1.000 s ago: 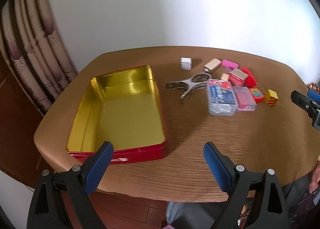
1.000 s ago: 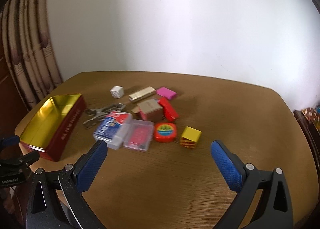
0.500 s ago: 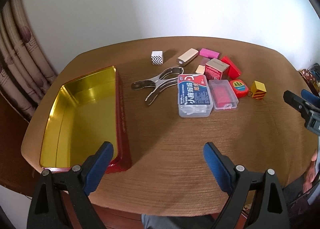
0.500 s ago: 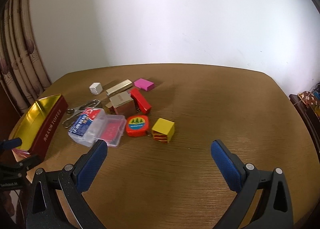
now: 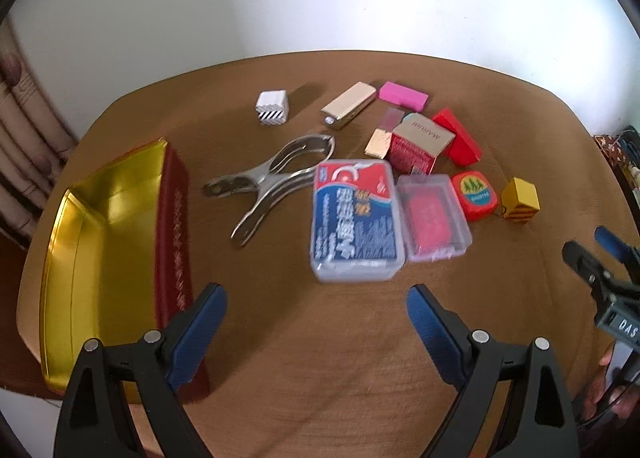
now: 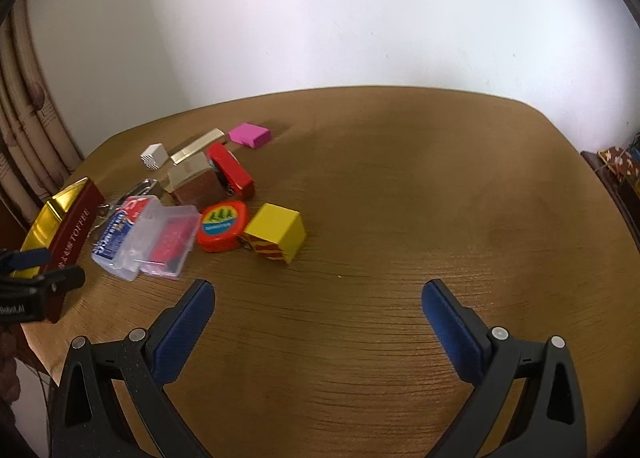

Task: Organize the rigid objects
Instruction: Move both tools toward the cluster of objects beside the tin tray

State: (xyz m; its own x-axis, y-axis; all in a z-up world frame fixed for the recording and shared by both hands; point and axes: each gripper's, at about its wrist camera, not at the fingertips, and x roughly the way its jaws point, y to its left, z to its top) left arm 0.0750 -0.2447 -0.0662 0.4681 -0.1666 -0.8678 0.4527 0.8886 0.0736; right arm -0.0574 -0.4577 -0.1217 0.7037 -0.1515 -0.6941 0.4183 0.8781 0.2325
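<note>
Both grippers have advanced toward the cluster since the earlier frames: the red tin [image 5: 100, 242] now lies at the left edge of the left view, and the objects appear larger in both views. Left gripper [image 5: 316, 310] is released, jaws spread wide, holding nothing, hovering over the wooden table [image 5: 320, 358] just near of the blue-labelled clear case [image 5: 354, 222]. Right gripper [image 6: 318, 308] is likewise released and empty, above bare table to the right of the cluster.

Object positions:
- Tin: lid off, gold interior, nothing inside, at the table's left edge.
- Metal clamp [image 5: 272, 178]: between tin and blue-labelled case.
- Clear case with pink contents [image 5: 432, 218]: touching the blue-labelled case on its right.
- Red tape measure [image 5: 476, 196]: just right of that case.
- Yellow cube [image 5: 520, 200]: furthest right, near the tape measure.
- Further back: striped white cube [image 5: 273, 108], gold bar [image 5: 348, 106], pink block [image 5: 402, 95], cardboard box [image 5: 420, 144] and red block [image 5: 458, 142], the last two touching
</note>
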